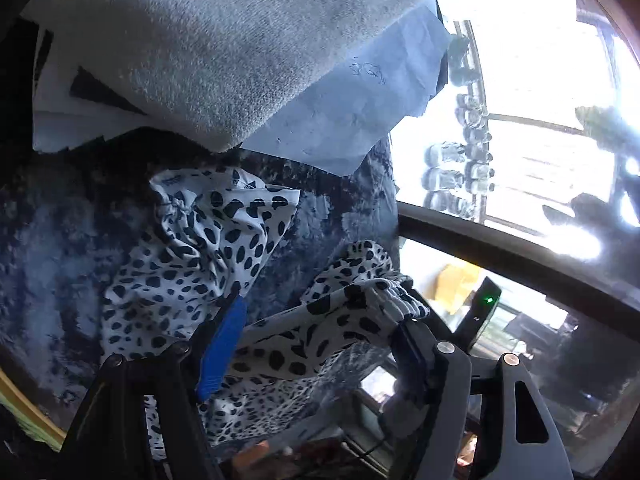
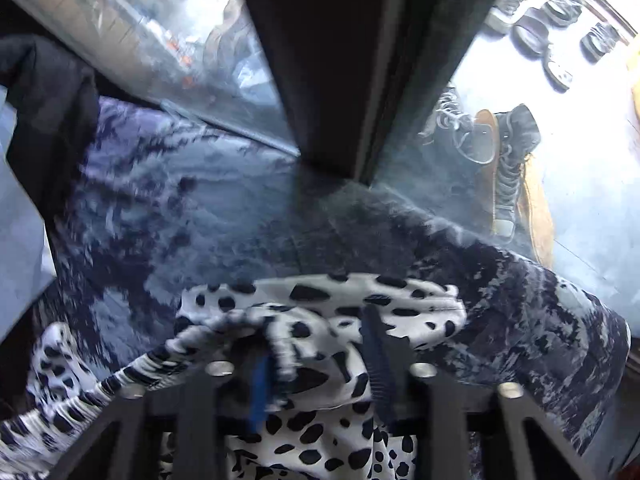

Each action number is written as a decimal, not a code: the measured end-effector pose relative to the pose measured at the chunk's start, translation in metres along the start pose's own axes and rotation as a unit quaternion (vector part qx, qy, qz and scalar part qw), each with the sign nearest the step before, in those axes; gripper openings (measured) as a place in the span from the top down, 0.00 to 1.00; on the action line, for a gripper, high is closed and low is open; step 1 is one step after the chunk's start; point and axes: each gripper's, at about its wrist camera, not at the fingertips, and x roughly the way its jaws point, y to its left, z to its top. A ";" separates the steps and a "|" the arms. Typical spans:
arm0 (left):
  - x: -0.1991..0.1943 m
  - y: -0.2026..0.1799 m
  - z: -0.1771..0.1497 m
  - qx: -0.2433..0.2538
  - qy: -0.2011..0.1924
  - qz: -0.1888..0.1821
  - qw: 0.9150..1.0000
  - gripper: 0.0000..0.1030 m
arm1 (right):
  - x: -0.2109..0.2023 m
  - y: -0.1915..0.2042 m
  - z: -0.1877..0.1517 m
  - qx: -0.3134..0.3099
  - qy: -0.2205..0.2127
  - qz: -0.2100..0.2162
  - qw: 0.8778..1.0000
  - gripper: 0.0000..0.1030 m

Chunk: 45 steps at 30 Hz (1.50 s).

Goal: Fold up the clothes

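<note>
You've got both the left gripper (image 1: pixel 316 332) and right gripper (image 2: pixel 320 364) pinching the white black-spotted fabric garment (image 1: pixel 208 240), bunched gathered edge lifted for folding

A dark blue mottled plush blanket (image 2: pixel 224 208) covers the surface under everything, its edge hanging near the floor (image 2: pixel 592 184). In the left wrist view a grey fleece fabric (image 1: pixel 224 40) lies at the top, over a sheet of light blue paper (image 1: pixel 360 100) with faint scribbles. Beyond it, rows of shoes (image 1: pixel 460 160) stand by bright windows, and a small black device with a green light (image 1: pixel 486 304) sits near the blanket's edge. In the right wrist view a dark post (image 2: pixel 340 60) rises, with black lace-up boots (image 2: pixel 508 160) just beside a tan board (image 2: pixel 486 160) on the floor.
</note>
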 end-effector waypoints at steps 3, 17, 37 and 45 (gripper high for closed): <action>0.011 0.009 0.002 -0.011 0.022 -0.060 0.998 0.31 | 0.007 0.008 -0.004 -0.025 -0.007 -0.028 0.999 0.79; -0.018 -0.053 -0.030 0.178 -0.046 0.066 0.981 0.24 | 0.017 0.005 -0.009 -0.045 -0.025 -0.016 0.999 0.58; 0.179 -0.079 -0.075 0.255 -0.065 0.295 0.918 0.25 | -0.021 -0.044 -0.035 0.011 -0.016 0.155 0.988 0.47; 0.187 -0.065 -0.065 0.239 -0.073 0.330 0.910 0.26 | -0.040 -0.065 -0.041 0.024 -0.028 0.209 0.977 0.47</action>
